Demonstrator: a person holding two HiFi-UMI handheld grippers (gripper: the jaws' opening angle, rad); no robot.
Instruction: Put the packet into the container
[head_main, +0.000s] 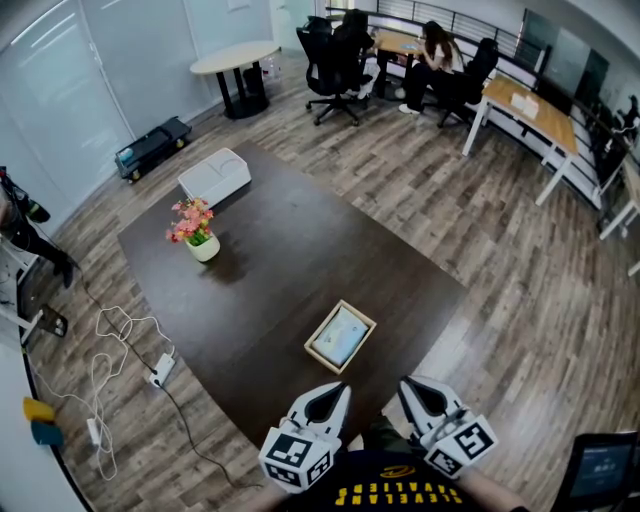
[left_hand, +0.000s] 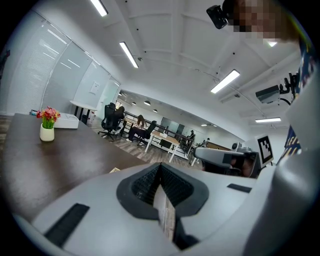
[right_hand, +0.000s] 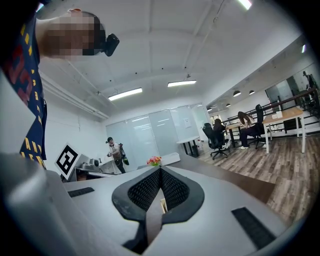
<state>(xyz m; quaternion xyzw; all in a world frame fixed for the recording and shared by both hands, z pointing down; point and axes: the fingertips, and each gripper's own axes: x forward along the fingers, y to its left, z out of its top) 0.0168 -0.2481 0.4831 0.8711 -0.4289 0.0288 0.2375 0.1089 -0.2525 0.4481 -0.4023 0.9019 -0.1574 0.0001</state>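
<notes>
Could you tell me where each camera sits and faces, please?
Head view: on the person's head, facing steeply down at table, container, left tool, right tool; shirt at bottom.
Left gripper view: on the left tool, facing along shut jaws across the table; shirt at right.
Right gripper view: on the right tool, facing the glass wall; shirt at left.
Shared: all show the flower pot.

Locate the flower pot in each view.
Head view: flower pot, left of centre on the dark table.
Left gripper view: flower pot at the far left edge.
Right gripper view: flower pot small, at centre.
Shared landmark: the white box beside it in all three.
</notes>
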